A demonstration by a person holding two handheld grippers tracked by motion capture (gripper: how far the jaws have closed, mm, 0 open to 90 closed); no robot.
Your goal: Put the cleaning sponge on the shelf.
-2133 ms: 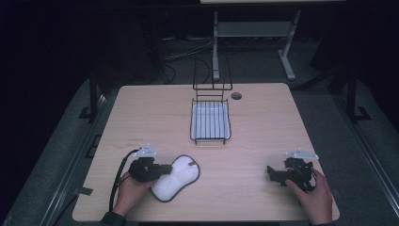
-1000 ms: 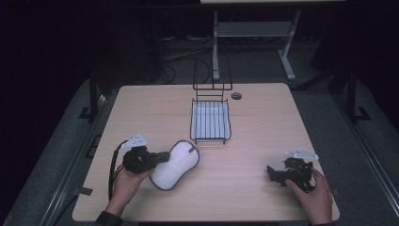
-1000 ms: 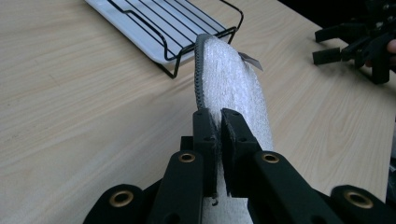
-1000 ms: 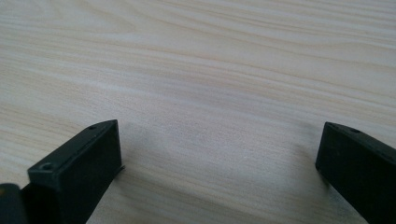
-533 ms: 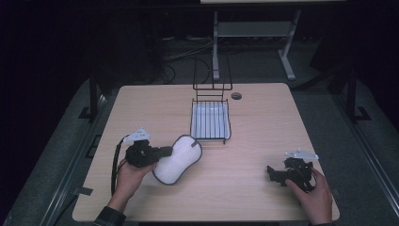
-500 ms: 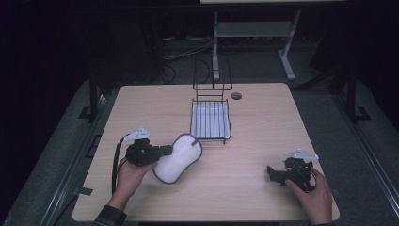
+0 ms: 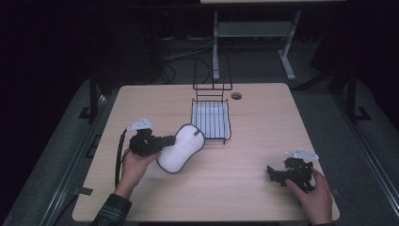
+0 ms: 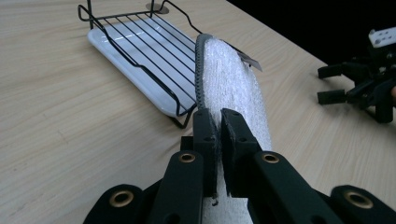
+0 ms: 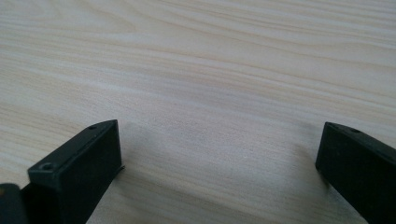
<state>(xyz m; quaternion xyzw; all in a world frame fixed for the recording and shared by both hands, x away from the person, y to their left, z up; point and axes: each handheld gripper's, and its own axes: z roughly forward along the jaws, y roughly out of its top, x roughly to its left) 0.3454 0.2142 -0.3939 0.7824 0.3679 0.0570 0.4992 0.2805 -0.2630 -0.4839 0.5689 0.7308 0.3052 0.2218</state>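
Observation:
A white oval pad with a grey rim [image 7: 181,148] is held off the table, tilted, its far end close to the wire rack [image 7: 211,120]. My left gripper [image 7: 169,140] is shut on the pad's near edge. In the left gripper view the pad [image 8: 231,88] stands on edge between the jaws, and the left gripper [image 8: 219,126] pinches it. The black wire rack [image 8: 140,51] sits over a white tray [image 8: 140,88]. My right gripper [image 7: 273,173] rests low at the table's front right, open. In the right gripper view its jaws stand wide apart over bare wood, the right gripper [image 9: 217,140] holding nothing.
The wooden table [image 7: 263,122] has a round cable hole [image 7: 236,95] behind the rack. The rack's raised wire back [image 7: 212,75] stands at the far edge. A metal stand [image 7: 249,33] and dark floor lie beyond the table.
My left gripper has lifted the pad and carried it away from the front edge toward the rack. The right gripper has stayed still.

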